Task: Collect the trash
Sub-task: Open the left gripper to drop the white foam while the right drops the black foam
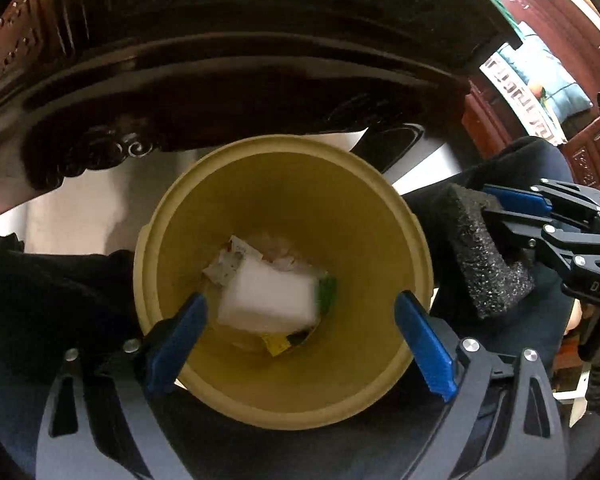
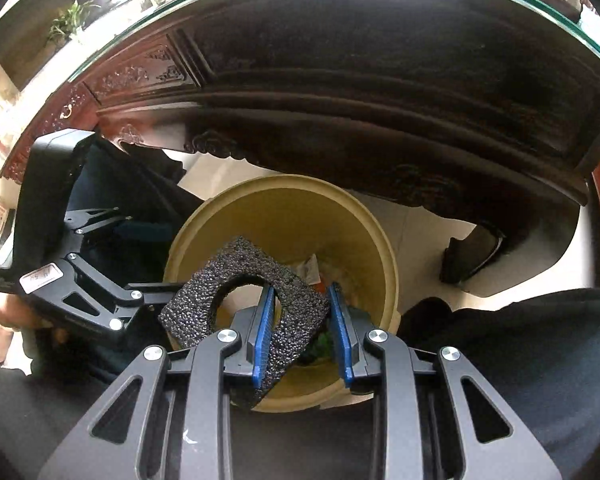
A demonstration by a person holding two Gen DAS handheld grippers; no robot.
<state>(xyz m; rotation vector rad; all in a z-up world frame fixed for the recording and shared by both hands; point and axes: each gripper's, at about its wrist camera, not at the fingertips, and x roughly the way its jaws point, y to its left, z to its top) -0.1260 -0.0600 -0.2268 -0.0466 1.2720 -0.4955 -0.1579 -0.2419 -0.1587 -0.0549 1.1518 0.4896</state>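
Note:
A yellow round bin point(image 1: 384, 364) stands on the floor below the table edge; it also shows in the right wrist view point(image 2: 364, 216). Inside it lie a white foam block point(image 1: 268, 296) and several wrappers. My left gripper point(image 1: 300, 340) is open and empty, right above the bin's mouth. My right gripper point(image 2: 300, 320) is shut on a black foam piece point(image 2: 236, 304) with a curved cut-out and holds it over the bin's near rim. In the left wrist view this foam piece point(image 1: 484, 256) is at the bin's right side, held by the right gripper point(image 1: 496, 204).
A dark carved wooden table point(image 2: 340, 100) with a glass top overhangs behind the bin. A curved table leg point(image 2: 472, 256) stands right of the bin. The person's dark-clothed legs point(image 2: 520, 352) flank the bin. The pale floor point(image 1: 68, 216) shows to the left.

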